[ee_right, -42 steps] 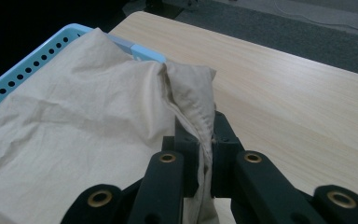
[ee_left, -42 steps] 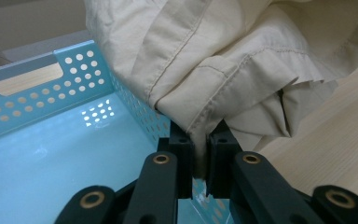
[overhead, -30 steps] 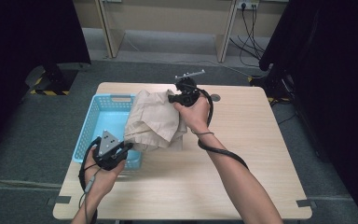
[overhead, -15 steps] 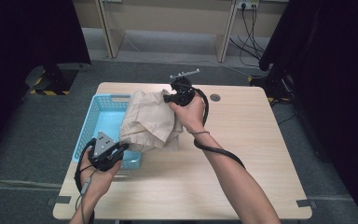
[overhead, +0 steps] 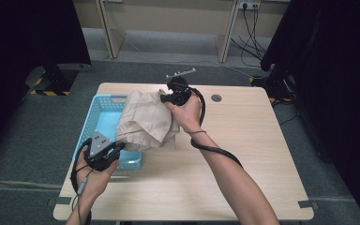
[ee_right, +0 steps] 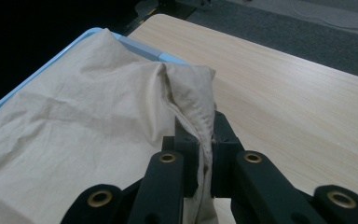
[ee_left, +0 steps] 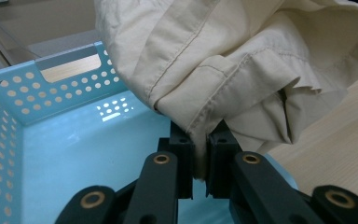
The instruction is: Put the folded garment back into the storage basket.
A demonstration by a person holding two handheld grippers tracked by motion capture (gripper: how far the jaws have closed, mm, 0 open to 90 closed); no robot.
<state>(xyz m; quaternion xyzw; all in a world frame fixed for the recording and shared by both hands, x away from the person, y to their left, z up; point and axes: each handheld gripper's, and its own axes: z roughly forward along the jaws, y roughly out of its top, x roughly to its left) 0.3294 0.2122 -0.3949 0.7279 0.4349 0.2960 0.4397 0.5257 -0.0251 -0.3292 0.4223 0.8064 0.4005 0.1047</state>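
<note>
Where both jaws pinch it, beige cloth (overhead: 143, 122), creased, stitched hems.

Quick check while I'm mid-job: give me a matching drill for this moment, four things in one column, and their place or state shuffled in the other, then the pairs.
Things:
1. beige garment
2. blue basket
3. left gripper
4. right gripper

Place or state:
A. stands at the table's left side
B. shut on the cloth's far edge, near the table's back
C. held up between both grippers, hanging over the basket
D. shut on a hem at the basket's near end

Pairs: 1-C, 2-A, 3-D, 4-B
</note>
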